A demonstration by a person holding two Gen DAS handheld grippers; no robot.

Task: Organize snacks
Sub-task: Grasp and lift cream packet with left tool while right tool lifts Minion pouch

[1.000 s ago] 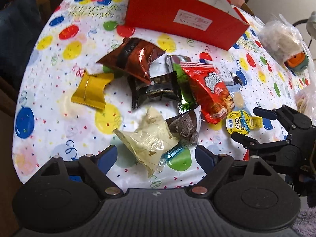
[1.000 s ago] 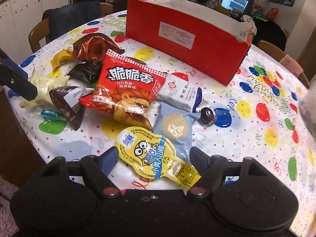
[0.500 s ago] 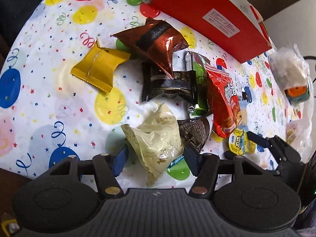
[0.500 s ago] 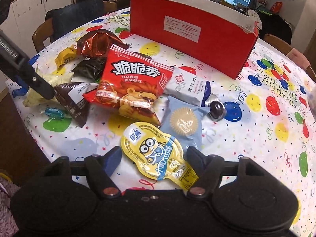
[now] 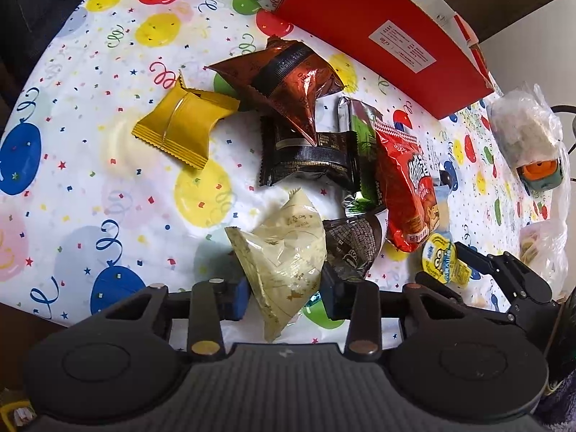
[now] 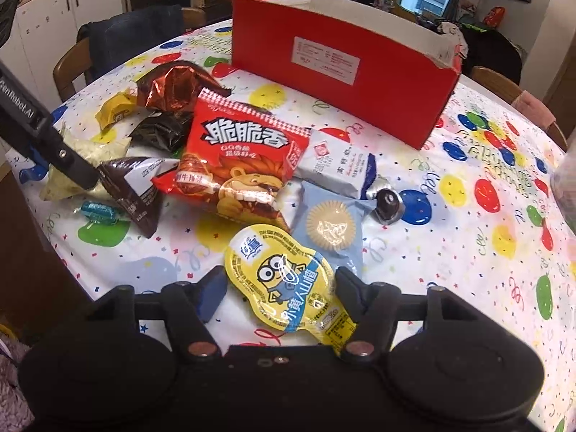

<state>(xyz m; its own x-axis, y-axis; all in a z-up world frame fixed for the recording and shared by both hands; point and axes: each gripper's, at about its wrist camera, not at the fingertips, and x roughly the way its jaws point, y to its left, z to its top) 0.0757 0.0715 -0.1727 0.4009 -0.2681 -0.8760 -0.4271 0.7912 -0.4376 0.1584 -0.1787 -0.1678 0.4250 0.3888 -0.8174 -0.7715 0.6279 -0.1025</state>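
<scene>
place: home dining room | signs: wooden chairs point(image 6: 68, 68), cabinets point(image 6: 68, 3), balloon-print tablecloth point(image 6: 468, 237)

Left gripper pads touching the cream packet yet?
Cannot tell. In the left wrist view the left gripper is closing around the cream packet, but the packet hides whether the pads press on it.

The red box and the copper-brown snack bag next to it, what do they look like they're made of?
Red box: probably cardboard with a smooth red printed finish; its torn corner shows a pale paper edge. Copper-brown snack bag: likely metallised plastic film, glossy; it is crinkled, with bright reflections and crimped seams.
</scene>
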